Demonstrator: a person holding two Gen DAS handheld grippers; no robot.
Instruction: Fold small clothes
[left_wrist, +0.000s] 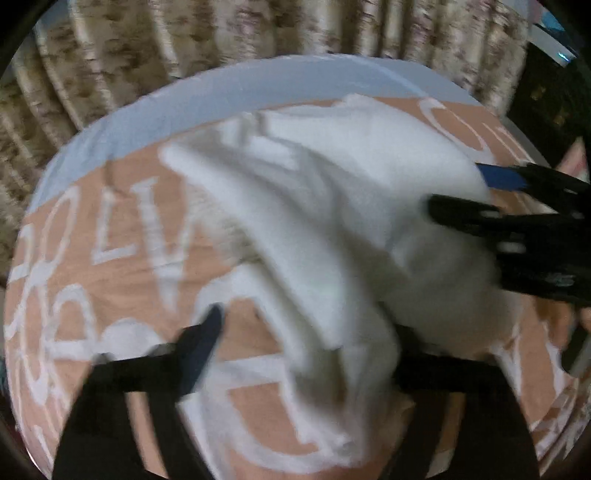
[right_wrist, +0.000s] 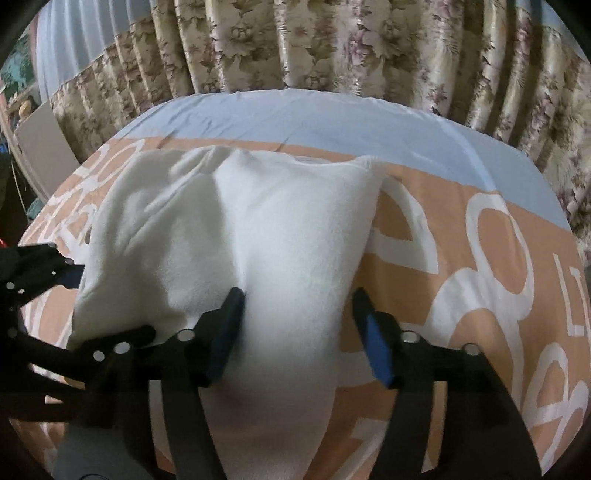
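A white soft garment lies rumpled on the peach bedsheet with white lettering. My right gripper is open, its blue-padded fingers straddling the near part of the cloth. In the left wrist view the garment is blurred and bunched. My left gripper is open; its left finger shows over the sheet, the right finger is hidden under the cloth. The right gripper enters that view from the right, at the garment's edge.
The sheet has a pale blue band along its far edge. A floral curtain hangs behind the bed. A pale board stands at far left. Dark furniture is at the upper right of the left wrist view.
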